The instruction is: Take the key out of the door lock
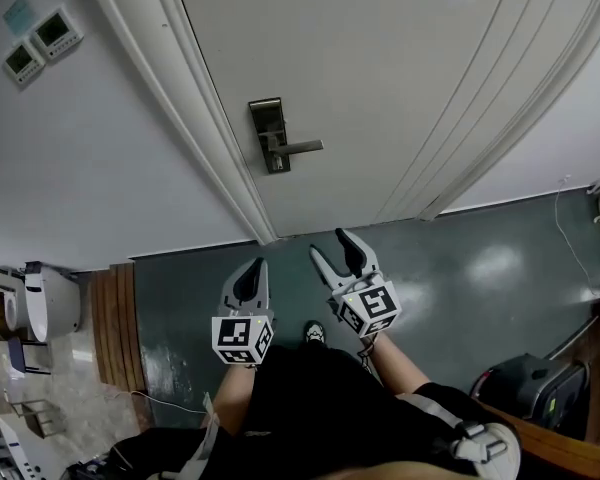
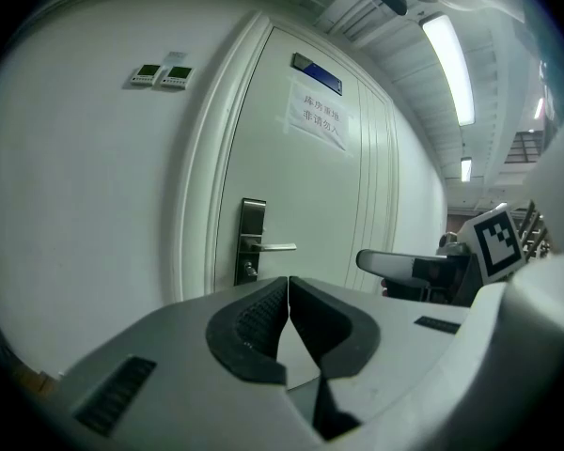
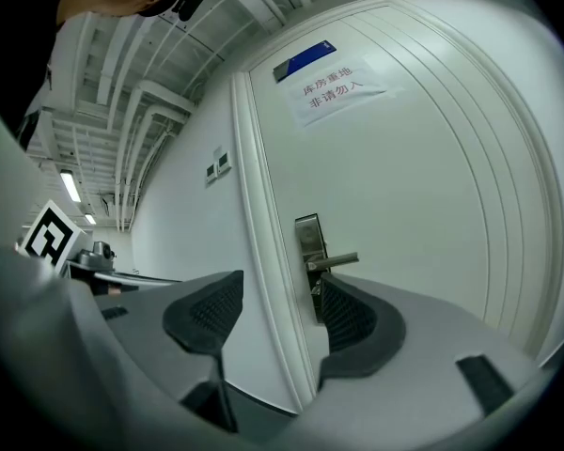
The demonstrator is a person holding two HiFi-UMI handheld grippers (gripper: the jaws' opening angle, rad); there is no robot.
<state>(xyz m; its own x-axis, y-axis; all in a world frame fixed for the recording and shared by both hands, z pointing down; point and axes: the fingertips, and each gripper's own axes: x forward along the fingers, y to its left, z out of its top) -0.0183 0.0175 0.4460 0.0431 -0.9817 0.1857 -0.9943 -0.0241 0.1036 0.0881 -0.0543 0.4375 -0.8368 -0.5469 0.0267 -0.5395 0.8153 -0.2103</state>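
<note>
A white door [image 1: 380, 78] stands shut in front of me, with a steel lock plate [image 1: 268, 128] and a lever handle [image 1: 298, 148] on it. Just under the lever a small dark stub, the key [image 2: 251, 271], sticks out of the plate; it is too small to make out in detail. My left gripper [image 1: 252, 274] is shut, its pads touching with nothing between them [image 2: 288, 285]. My right gripper [image 1: 338, 251] is open and empty, and the lock plate [image 3: 310, 252] shows between its fingers. Both grippers hang well short of the door, over the floor.
Two wall control panels [image 1: 40, 43] are mounted left of the door frame [image 1: 210, 158]. A paper notice [image 2: 318, 113] and a blue sign [image 2: 317, 73] are on the door. A wooden strip [image 1: 115, 318] and white equipment [image 1: 45, 303] lie left; a dark case [image 1: 535, 388] sits right.
</note>
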